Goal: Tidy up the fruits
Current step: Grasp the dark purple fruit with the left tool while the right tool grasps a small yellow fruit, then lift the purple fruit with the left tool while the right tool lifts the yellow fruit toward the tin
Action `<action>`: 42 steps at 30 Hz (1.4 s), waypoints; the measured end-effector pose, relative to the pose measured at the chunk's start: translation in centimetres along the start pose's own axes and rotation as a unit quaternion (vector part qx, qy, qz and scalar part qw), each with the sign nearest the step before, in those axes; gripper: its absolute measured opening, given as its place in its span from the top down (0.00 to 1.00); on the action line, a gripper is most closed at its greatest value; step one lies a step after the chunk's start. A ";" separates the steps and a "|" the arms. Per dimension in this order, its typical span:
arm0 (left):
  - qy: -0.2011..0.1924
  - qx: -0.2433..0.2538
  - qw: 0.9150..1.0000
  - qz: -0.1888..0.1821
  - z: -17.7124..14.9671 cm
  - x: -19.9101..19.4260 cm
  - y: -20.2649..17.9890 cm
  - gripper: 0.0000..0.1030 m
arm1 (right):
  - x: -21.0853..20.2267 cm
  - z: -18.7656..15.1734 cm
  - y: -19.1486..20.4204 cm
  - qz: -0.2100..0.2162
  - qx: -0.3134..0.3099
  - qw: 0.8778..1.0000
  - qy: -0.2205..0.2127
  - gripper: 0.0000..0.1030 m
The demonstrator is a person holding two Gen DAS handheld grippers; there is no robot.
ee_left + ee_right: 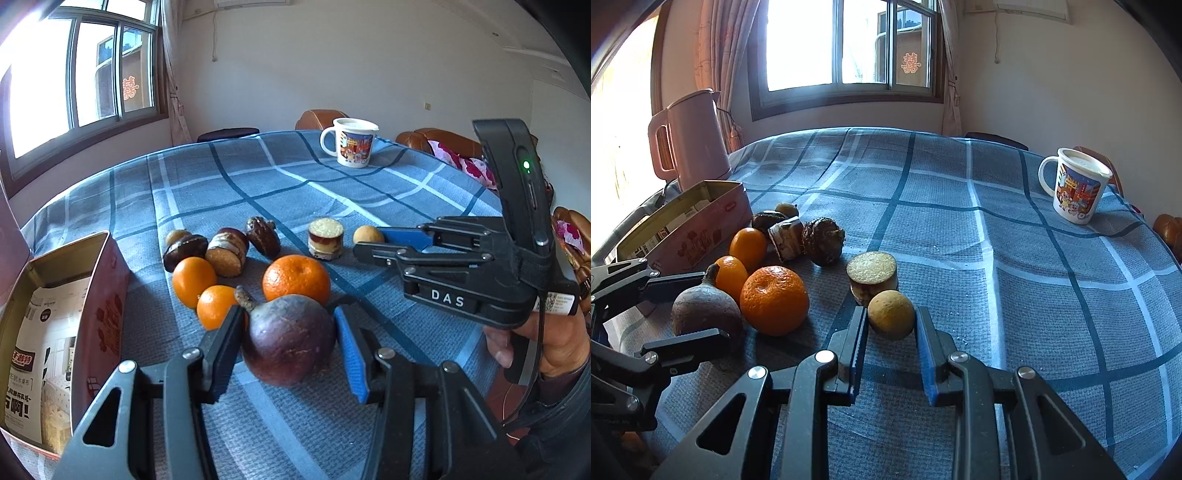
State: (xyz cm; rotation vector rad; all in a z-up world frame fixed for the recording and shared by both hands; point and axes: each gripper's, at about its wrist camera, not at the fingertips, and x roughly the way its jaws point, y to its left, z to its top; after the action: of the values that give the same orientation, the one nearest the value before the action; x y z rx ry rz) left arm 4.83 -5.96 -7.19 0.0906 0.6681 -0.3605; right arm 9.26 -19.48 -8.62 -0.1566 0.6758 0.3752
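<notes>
A dark purple fruit with a stem lies on the blue checked tablecloth between the fingers of my left gripper; the jaws are open around it, with a small gap on the right side. It also shows in the right wrist view. My right gripper is open around a small tan round fruit, seen too in the left wrist view. Three oranges and several dark brown fruit pieces lie behind. A cut round piece stands next to the tan fruit.
An open pink tin box holding a printed packet stands at the left. A white printed mug stands at the far side of the table. A pink kettle stands behind the box. Brown chairs surround the table.
</notes>
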 end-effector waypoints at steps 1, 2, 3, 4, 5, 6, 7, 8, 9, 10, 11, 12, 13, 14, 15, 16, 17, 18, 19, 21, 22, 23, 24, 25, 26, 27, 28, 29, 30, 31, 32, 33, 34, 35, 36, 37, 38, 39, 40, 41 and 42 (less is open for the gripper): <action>-0.004 -0.002 1.000 0.002 0.0 -0.1 0.1 0.49 | -0.1 0.0 0.1 0.000 -0.001 1.000 -0.005 0.74; -0.007 -0.004 1.000 0.003 0.0 -0.2 0.1 0.49 | -0.3 0.0 0.2 0.002 -0.004 1.000 -0.009 0.74; -0.011 -0.005 1.000 0.004 0.0 -0.3 0.2 0.49 | -0.4 0.0 0.2 0.003 -0.007 1.000 -0.013 0.74; -0.016 -0.006 1.000 0.005 0.0 -0.4 0.2 0.49 | -0.5 -0.1 0.3 0.003 -0.008 1.000 -0.016 0.74; -0.021 -0.007 1.000 0.006 -0.1 -0.6 0.2 0.49 | -0.6 0.0 0.3 0.004 -0.009 1.000 -0.019 0.74; -0.026 -0.007 1.000 0.007 -0.1 -0.8 0.3 0.49 | -0.7 -0.1 0.3 0.006 -0.010 1.000 -0.024 0.74; -0.030 -0.008 0.999 0.008 -0.1 -0.9 0.3 0.49 | -0.8 -0.1 0.3 0.008 -0.011 0.999 -0.029 0.74; -0.033 -0.009 0.999 0.010 -0.1 -1.0 0.4 0.49 | -1.0 -0.2 0.4 0.009 -0.012 0.999 -0.034 0.74; -0.036 -0.010 0.999 0.012 -0.1 -1.1 0.4 0.49 | -1.1 -0.2 0.4 0.008 -0.013 0.999 -0.038 0.74; -0.040 -0.011 0.999 0.013 -0.1 -1.2 0.5 0.49 | -1.2 -0.2 0.4 0.008 -0.013 0.999 -0.041 0.74; -0.044 -0.012 0.999 0.015 -0.1 -1.4 0.5 0.49 | -1.3 -0.3 0.5 0.009 -0.014 0.999 -0.044 0.74; -0.048 -0.013 0.999 0.016 -0.2 -1.5 0.6 0.49 | -1.4 -0.3 0.6 0.009 -0.016 0.999 -0.048 0.74; -0.053 -0.015 0.998 0.018 -0.2 -1.6 0.6 0.49 | -1.5 -0.3 0.6 0.010 -0.017 0.998 -0.052 0.74; -0.057 -0.016 0.998 0.019 -0.2 -1.8 0.7 0.49 | -1.6 -0.4 0.7 0.010 -0.019 0.998 -0.055 0.74; -0.060 -0.017 0.998 0.021 -0.2 -1.9 0.7 0.49 | -1.7 -0.4 0.7 0.010 -0.020 0.998 -0.059 0.74; -0.064 -0.018 0.998 0.023 -0.2 -2.0 0.8 0.49 | -1.8 -0.5 0.8 0.010 -0.021 0.998 -0.062 0.73; -0.068 -0.019 0.997 0.025 -0.2 -2.1 0.8 0.50 | -1.9 -0.5 0.8 0.010 -0.022 0.998 -0.065 0.74; -0.071 -0.020 0.997 0.028 -0.2 -2.1 0.8 0.50 | -2.0 -0.5 0.9 0.010 -0.023 0.997 -0.067 0.74; -0.075 -0.020 0.997 0.029 -0.2 -2.2 0.9 0.50 | -2.1 -0.5 0.9 0.010 -0.023 0.997 -0.070 0.74; -0.081 -0.022 0.996 0.032 -0.3 -2.4 0.9 0.50 | -2.2 -0.5 0.9 0.010 -0.024 0.997 -0.073 0.73; -0.083 -0.022 0.996 0.033 -0.3 -2.4 1.0 0.49 | -2.2 -0.5 0.9 0.010 -0.025 0.997 -0.074 0.73; -0.086 -0.023 0.995 0.035 -0.3 -2.5 1.0 0.50 | -2.3 -0.6 0.9 0.010 -0.025 0.997 -0.076 0.73; -0.089 -0.023 0.995 0.036 -0.3 -2.6 1.0 0.50 | -2.3 -0.6 0.9 0.010 -0.026 0.997 -0.078 0.73; -0.092 -0.022 0.995 0.038 -0.4 -2.6 0.9 0.49 | -2.4 -0.6 0.9 0.010 -0.026 0.996 -0.080 0.74; -0.094 -0.021 0.995 0.039 -0.4 -2.7 0.9 0.49 | -2.5 -0.6 1.0 0.009 -0.027 0.996 -0.083 0.73; -0.095 -0.020 0.994 0.040 -0.4 -2.8 0.9 0.50 | -2.6 -0.7 1.0 0.009 -0.027 0.996 -0.085 0.73; -0.097 -0.019 0.994 0.041 -0.4 -2.8 0.9 0.50 | -2.6 -0.7 1.0 0.009 -0.028 0.996 -0.087 0.73; -0.100 -0.019 0.994 0.042 -0.5 -2.9 0.8 0.49 | -2.7 -0.7 1.1 0.009 -0.028 0.996 -0.089 0.74; -0.102 -0.018 0.994 0.044 -0.5 -2.9 0.8 0.49 | -2.8 -0.7 1.1 0.009 -0.029 0.995 -0.092 0.73; -0.105 -0.017 0.993 0.046 -0.5 -3.0 0.8 0.49 | -2.9 -0.8 1.1 0.008 -0.029 0.995 -0.096 0.73; -0.107 -0.017 0.993 0.047 -0.5 -3.0 0.7 0.49 | -3.0 -0.8 1.1 0.007 -0.030 0.995 -0.099 0.74; -0.108 -0.017 0.993 0.047 -0.5 -3.0 0.7 0.49 | -3.1 -0.9 1.2 0.006 -0.031 0.994 -0.102 0.74; -0.110 -0.017 0.993 0.048 -0.5 -3.1 0.7 0.49 | -3.1 -0.9 1.2 0.006 -0.032 0.994 -0.105 0.74; -0.112 -0.017 0.992 0.049 -0.5 -3.1 0.7 0.49 | -3.2 -0.9 1.2 0.005 -0.033 0.994 -0.107 0.74; -0.114 -0.017 0.992 0.050 -0.6 -3.2 0.7 0.50 | -3.3 -0.9 1.2 0.005 -0.034 0.993 -0.109 0.74; -0.115 -0.018 0.992 0.051 -0.6 -3.2 0.7 0.49 | -3.3 -0.9 1.2 0.005 -0.035 0.993 -0.112 0.74; -0.117 -0.018 0.992 0.052 -0.6 -3.3 0.8 0.49 | -3.4 -1.0 1.2 0.005 -0.036 0.993 -0.114 0.74; -0.119 -0.018 0.991 0.053 -0.6 -3.4 0.8 0.49 | -3.5 -1.0 1.3 0.005 -0.036 0.993 -0.116 0.73; -0.122 -0.018 0.991 0.053 -0.7 -3.4 0.8 0.49 | -3.6 -1.1 1.3 0.005 -0.038 0.992 -0.119 0.73; -0.123 -0.018 0.991 0.054 -0.7 -3.5 0.8 0.49 | -3.7 -1.1 1.3 0.004 -0.039 0.992 -0.122 0.73; -0.125 -0.018 0.990 0.055 -0.7 -3.5 0.7 0.49 | -3.7 -1.1 1.4 0.004 -0.040 0.991 -0.125 0.73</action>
State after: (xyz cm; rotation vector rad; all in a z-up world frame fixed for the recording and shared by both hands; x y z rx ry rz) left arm 2.10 -4.07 -5.58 0.0470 0.4193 -0.2486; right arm 5.40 -19.59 -7.14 -0.1795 0.4142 0.4213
